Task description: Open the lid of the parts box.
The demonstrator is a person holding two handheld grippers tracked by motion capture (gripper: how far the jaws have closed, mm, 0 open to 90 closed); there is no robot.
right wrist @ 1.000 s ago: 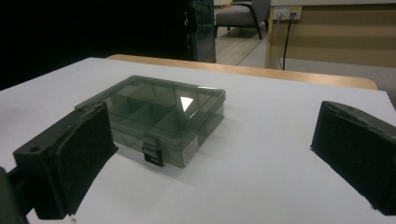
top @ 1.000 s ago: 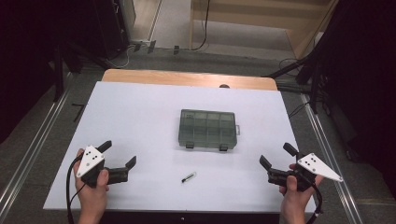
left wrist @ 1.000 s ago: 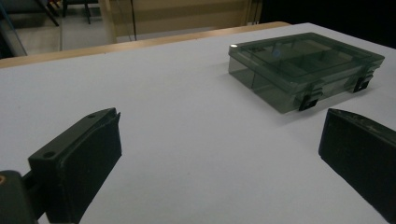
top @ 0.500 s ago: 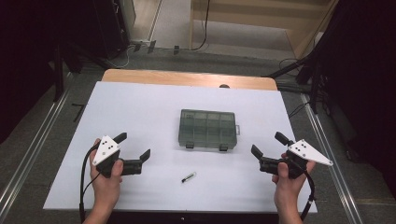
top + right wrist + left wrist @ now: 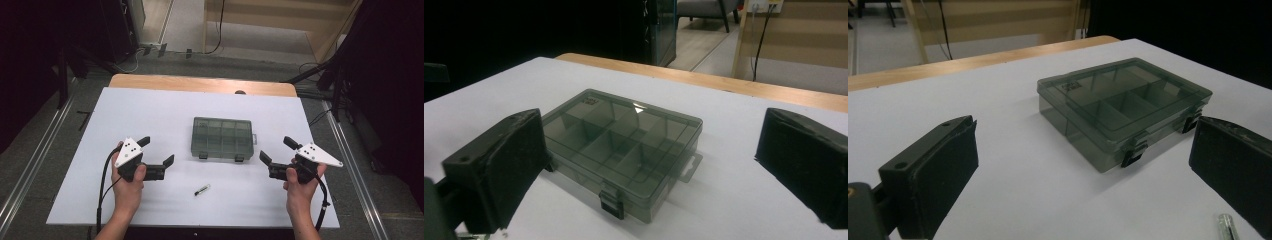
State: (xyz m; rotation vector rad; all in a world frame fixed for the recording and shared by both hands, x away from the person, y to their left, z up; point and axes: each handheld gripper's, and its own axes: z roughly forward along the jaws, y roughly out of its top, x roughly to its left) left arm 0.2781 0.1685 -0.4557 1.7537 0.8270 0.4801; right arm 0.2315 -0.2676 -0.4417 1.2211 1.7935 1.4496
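A white table (image 5: pixel 150 110) is seen from above, with a wooden strip (image 5: pixel 200 84) along its far edge. A smoky grey plastic box (image 5: pixel 222 138) with a closed clear lid lies flat near the middle of the table; inner dividers can be made out through the lid, and two dark latches are set on its near side.

The left claw (image 5: pixel 158 152) is held in the left hand (image 5: pixel 129 182) ahead of the table's near edge, with its jaws spread wide apart and nothing held between them. The box is found ahead of this claw and off to its right, apart from the jaws. In the left gripper view the box (image 5: pixel 1123 107) is framed between the two black jaws, beyond their tips, and its two latches are turned toward the camera.

The right claw (image 5: pixel 277 150) is held in the right hand (image 5: pixel 300 187), its jaws likewise wide apart and empty. The box is found ahead of it and to its left, close to the nearer jaw but not touched. In the right gripper view the box (image 5: pixel 621 145) is seen lying between the jaws and past them, one latch and a small side tab facing the camera.

A small dark pin with a pale tip (image 5: pixel 202 189) lies on the table between the two claws, nearer the person than the box, and apart from both. Its end (image 5: pixel 1226 225) is seen at the bottom of the left gripper view, just beside the right-hand jaw.
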